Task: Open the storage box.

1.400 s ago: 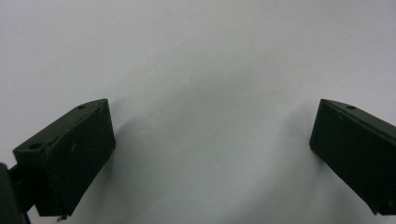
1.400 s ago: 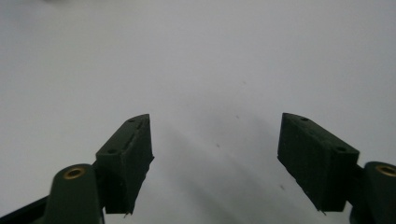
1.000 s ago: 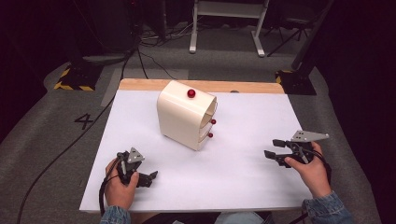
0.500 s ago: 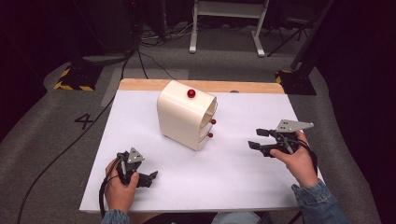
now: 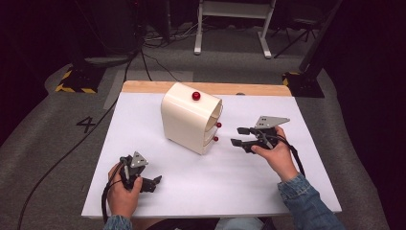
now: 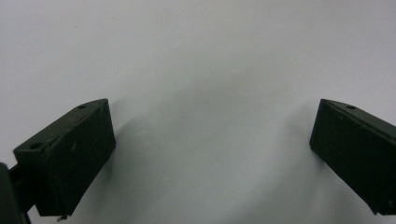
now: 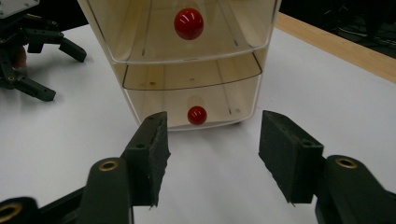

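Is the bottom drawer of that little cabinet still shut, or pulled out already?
Shut. The bottom drawer has its clear front flush with the drawer above, red knob untouched; the right gripper is open just before it.

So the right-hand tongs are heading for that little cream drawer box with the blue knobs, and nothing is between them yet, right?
Nearly. The knobs are red, not blue: the right gripper view shows the lower drawer's knob on the drawer box. The rest holds: the right-hand tongs face the box, their jaws have just been closing, and nothing is between them.
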A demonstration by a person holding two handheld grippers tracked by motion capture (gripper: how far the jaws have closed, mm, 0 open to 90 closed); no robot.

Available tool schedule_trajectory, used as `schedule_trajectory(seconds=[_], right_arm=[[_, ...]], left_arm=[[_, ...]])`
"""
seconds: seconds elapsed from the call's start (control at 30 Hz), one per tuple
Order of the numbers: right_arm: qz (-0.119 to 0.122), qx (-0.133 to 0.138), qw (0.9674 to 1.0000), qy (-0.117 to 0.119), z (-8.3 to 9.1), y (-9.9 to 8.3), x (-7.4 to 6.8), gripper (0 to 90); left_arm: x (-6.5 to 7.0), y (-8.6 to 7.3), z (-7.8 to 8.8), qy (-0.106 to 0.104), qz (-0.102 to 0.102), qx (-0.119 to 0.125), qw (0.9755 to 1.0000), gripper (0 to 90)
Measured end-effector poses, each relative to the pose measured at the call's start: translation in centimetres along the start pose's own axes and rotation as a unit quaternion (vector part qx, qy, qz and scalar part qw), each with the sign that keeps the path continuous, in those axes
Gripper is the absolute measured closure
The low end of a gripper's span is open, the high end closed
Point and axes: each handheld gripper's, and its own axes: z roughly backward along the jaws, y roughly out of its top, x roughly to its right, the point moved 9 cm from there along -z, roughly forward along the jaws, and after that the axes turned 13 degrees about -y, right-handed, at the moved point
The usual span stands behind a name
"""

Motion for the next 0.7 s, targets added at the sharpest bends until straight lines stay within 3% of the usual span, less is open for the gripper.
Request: schedule_trajectory(seconds=[0.37,0.7], right_arm=[[0.018,0.003,0.9994,0.029,-4.4,-0.5,-1.3,53.7],[0.031,-0.006,0.9985,0.045,-6.8,-1.8,-2.2,64.7]], left_arm=[[0.0,0.0,0.0,0.004,-0.004,0.0,1.0,0.4],[0.0,0.0,0.0,0.003,-0.003,-0.001,1.0,0.4]])
